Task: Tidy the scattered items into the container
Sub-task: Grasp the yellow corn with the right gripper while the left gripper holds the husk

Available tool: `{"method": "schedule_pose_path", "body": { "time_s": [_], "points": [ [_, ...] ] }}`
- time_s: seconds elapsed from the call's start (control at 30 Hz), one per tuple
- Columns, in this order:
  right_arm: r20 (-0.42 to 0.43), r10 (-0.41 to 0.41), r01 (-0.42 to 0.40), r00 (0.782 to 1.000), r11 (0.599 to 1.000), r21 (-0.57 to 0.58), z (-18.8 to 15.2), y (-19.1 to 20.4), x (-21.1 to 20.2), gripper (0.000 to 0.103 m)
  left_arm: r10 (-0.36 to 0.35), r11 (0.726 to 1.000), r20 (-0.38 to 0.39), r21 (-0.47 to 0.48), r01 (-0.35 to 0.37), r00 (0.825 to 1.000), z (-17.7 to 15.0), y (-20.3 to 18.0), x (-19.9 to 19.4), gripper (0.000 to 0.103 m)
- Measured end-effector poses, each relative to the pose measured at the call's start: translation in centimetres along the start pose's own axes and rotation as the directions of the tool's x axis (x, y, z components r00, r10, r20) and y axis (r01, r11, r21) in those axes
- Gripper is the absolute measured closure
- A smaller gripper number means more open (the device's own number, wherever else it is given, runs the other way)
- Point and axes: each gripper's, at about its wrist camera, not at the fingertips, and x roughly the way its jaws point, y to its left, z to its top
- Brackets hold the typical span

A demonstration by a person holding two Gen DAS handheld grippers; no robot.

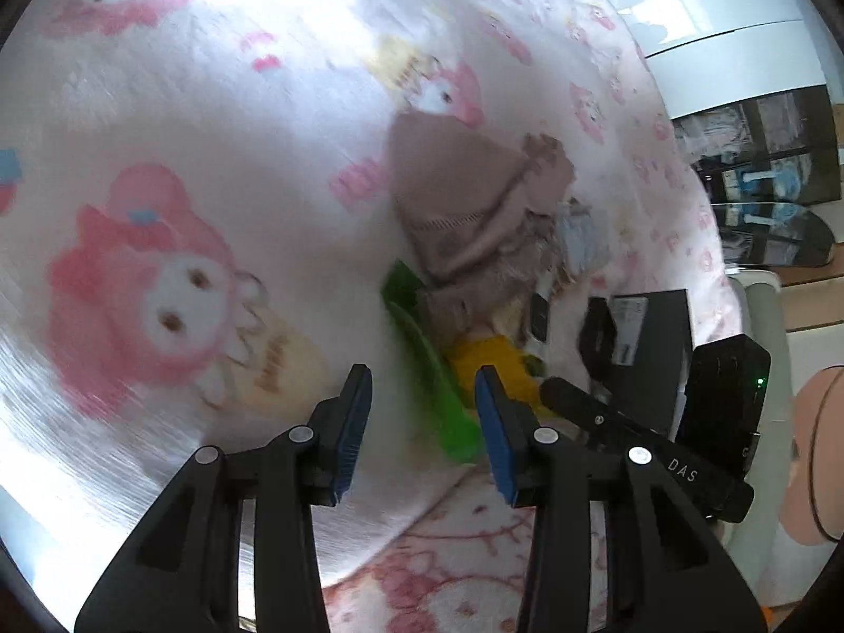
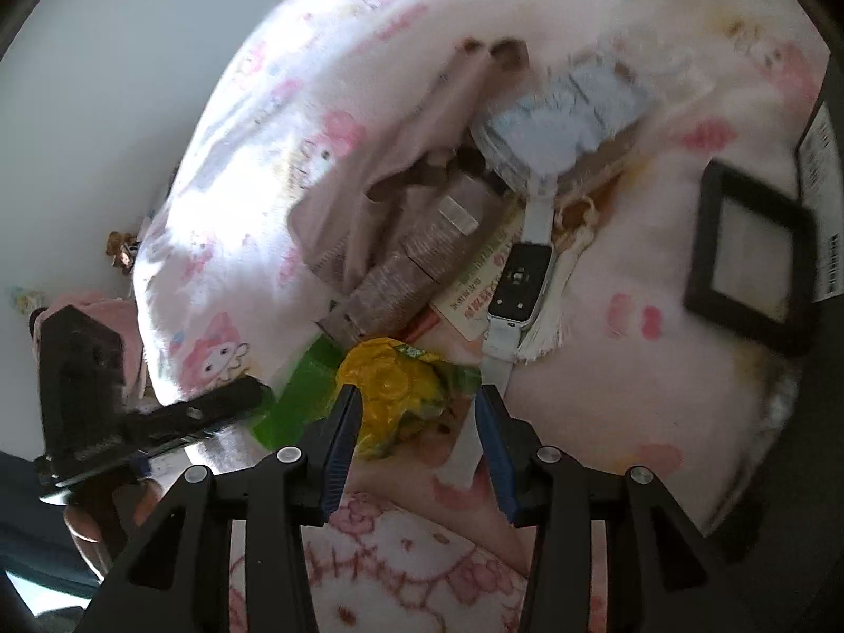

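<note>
A heap of small things lies on the pink cartoon-print blanket (image 1: 184,132). In it are a yellow packet (image 2: 390,385), a green plastic piece (image 2: 300,385), brown tubes (image 2: 422,242), a smartwatch with a white strap (image 2: 519,274), a pale blue fluffy item (image 2: 569,111) and a beige knit cloth (image 1: 453,195). My right gripper (image 2: 416,406) is open just over the yellow packet, which sits between its fingers without being pinched. My left gripper (image 1: 424,401) is open above the green plastic piece (image 1: 443,395), beside the yellow packet (image 1: 490,364).
A black box (image 1: 654,337) with a white label lies right of the heap, and a black square frame (image 2: 749,258) lies beside it. A second pink-patterned blanket (image 2: 411,554) is bunched under both grippers. White cabinets (image 1: 728,26) stand beyond the bed. The other gripper (image 2: 158,416) shows at the left.
</note>
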Motion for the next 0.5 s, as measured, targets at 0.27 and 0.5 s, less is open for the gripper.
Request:
{"method": "schedule_pose_path", "body": {
  "time_s": [0.27,0.5],
  "points": [
    [-0.024,0.085,-0.084,0.996,0.996,0.034,1.0,-0.2,2.1,0.058,-0.069,0.998,-0.085,-0.008,0.069,0.994,1.8,-0.1,5.1,0.079],
    [0.023,0.053,-0.051,0.998,0.997,-0.063,0.0,2.4,-0.7,0.061,-0.114,0.989,-0.04,0.092,0.117,0.993,0.5,-2.8,3.3,0.096]
  ]
}}
